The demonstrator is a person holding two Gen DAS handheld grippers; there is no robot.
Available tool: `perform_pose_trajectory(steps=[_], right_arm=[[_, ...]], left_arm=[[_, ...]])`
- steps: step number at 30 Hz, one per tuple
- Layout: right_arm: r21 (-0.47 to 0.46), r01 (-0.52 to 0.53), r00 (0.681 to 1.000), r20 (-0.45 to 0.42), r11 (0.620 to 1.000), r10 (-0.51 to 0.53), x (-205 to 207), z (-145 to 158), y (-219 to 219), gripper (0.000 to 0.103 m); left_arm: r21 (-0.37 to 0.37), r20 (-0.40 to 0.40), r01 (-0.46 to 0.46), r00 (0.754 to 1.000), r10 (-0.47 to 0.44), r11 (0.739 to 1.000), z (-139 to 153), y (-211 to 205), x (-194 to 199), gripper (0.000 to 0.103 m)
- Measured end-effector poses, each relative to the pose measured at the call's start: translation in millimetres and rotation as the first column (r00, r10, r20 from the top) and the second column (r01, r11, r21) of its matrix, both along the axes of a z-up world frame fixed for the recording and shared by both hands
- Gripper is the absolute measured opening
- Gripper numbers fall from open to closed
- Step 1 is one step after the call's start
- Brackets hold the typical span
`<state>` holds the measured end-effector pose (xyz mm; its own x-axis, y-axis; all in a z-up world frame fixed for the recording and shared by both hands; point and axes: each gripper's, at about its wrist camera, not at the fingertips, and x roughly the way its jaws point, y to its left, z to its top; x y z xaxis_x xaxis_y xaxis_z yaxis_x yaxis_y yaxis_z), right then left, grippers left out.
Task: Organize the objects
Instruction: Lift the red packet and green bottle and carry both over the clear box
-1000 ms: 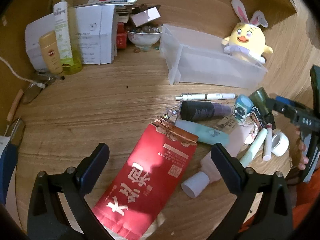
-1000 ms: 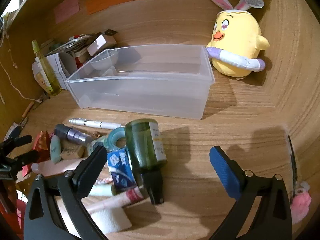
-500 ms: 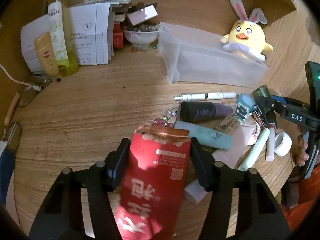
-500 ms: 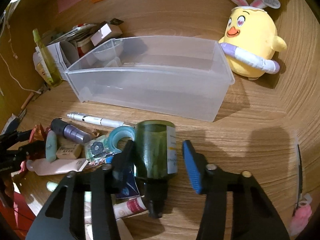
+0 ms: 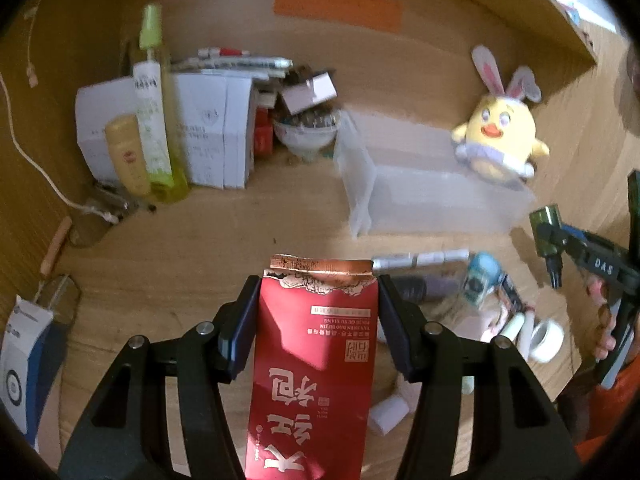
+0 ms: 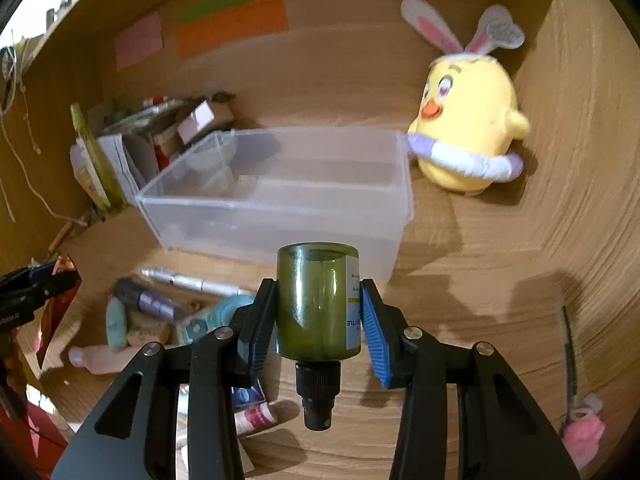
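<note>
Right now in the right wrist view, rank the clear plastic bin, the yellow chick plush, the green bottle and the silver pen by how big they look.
1. clear plastic bin
2. yellow chick plush
3. green bottle, though it sits nearest the camera in the right gripper, so it probably looks inflated
4. silver pen

The left claw (image 5: 316,320) pinches a red packet (image 5: 316,364) by its sides, torn top pointing away, lifted above the wooden table (image 5: 200,248). Beyond it a clear plastic bin (image 5: 424,188) sits toward the table's far edge, a yellow chick plush (image 5: 498,140) just behind it. At the table's right edge, the right claw (image 5: 560,236) grips a green bottle (image 5: 546,226) above a blurred pile of small items.
</note>
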<state>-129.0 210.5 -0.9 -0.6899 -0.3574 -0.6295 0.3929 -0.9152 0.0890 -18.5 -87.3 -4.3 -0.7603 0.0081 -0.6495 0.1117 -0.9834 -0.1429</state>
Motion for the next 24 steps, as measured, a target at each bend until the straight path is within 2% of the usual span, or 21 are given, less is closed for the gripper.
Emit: perform_pose_trajectory(steps=[7,13,24], right_arm=[[-0.049,-0.003,0.998,-0.061,0.999,0.0,-2.4,23.4,6.6,0.038],[-0.067,-0.021,0.994,-0.11,0.998,0.013,-12.5,42.7,6.8,0.038],[-0.058,-0.064,0.985,-0.164,0.996,0.054,-46.3,67.5,-4.4,0.038]], left_arm=[[0.021,-0.069,-0.008,0.998,0.009,1.0,31.3,-0.3,-9.1,0.056],[-0.008,-0.124,0.023,0.992,-0.024,1.0,60.4,15.0,-27.3,0.056],[0.009,-0.162,0.085,0.983,-0.083,0.996,89.8,39.7,-72.5,0.056]])
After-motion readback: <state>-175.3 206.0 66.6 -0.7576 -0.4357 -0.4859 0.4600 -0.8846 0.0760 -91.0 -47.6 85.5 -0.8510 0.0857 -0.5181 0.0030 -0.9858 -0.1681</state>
